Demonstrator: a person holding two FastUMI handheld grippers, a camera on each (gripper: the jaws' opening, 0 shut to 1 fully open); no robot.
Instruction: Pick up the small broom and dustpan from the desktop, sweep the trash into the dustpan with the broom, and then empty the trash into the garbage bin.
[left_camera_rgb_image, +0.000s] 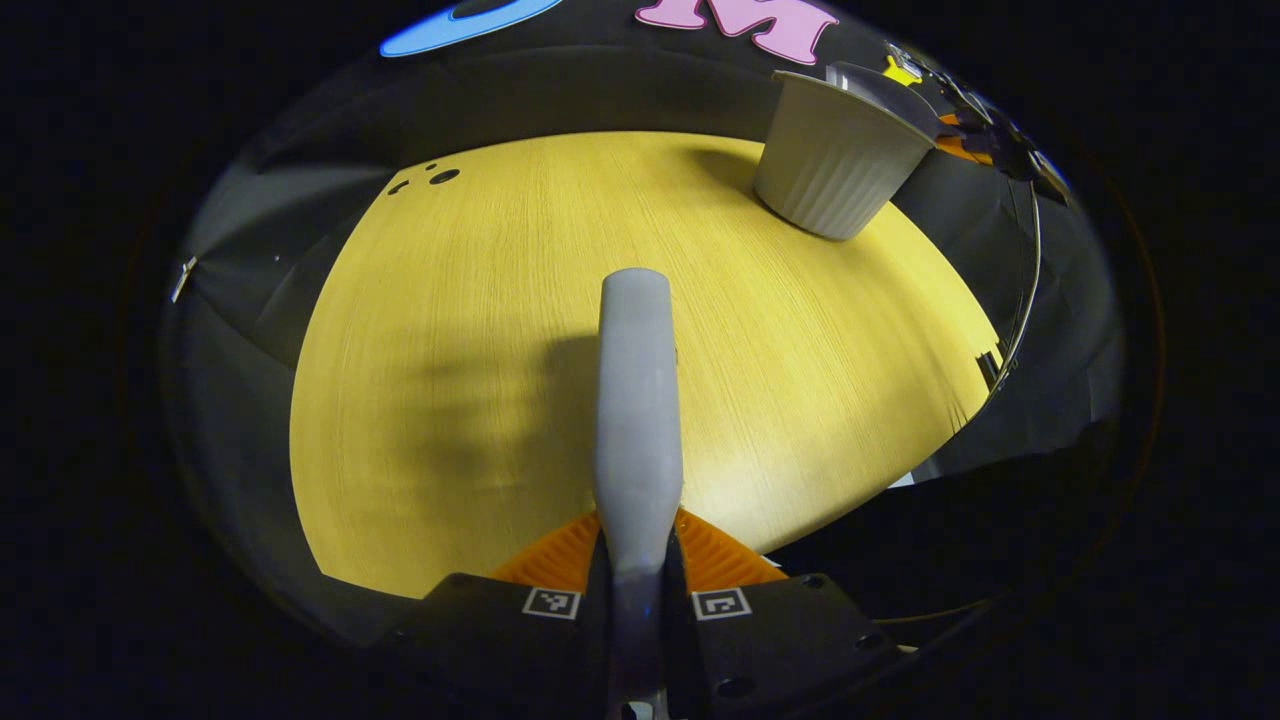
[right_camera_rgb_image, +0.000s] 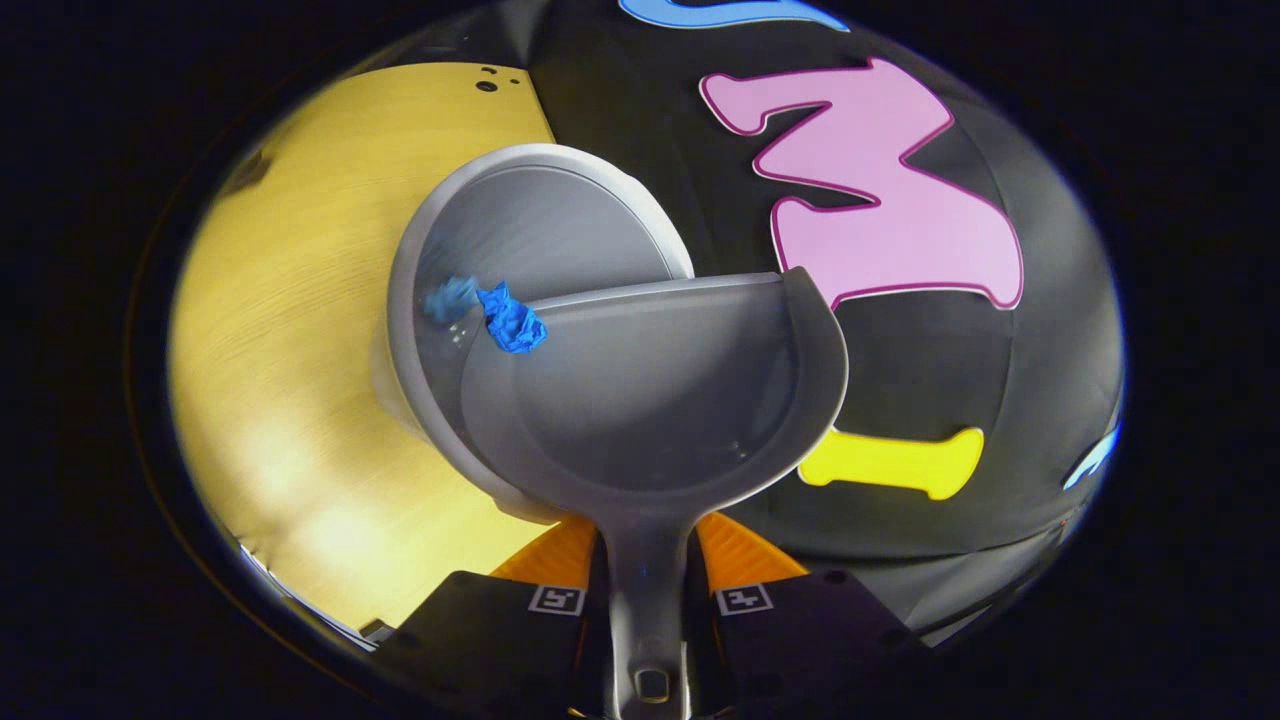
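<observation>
Desk (left_camera_rgb_image: 480, 330) swept | bin (right_camera_rgb_image: 520, 215) under tilted dustpan (right_camera_rgb_image: 650, 390), right gripper (right_camera_rgb_image: 648, 560) clamped on its handle | trash (right_camera_rgb_image: 510, 320) at pan lip: tip further, lip inside rim | left gripper (left_camera_rgb_image: 640, 565) clamps broom (left_camera_rgb_image: 636, 400).

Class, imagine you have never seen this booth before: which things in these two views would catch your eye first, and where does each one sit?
In the right gripper view, a crumpled blue scrap of trash sits at the lip of the grey dustpan, which the right gripper holds tilted over the open garbage bin. In the left gripper view, the pale broom handle rises from the left gripper over the yellow wooden desktop, with the ribbed bin at upper right.
</observation>
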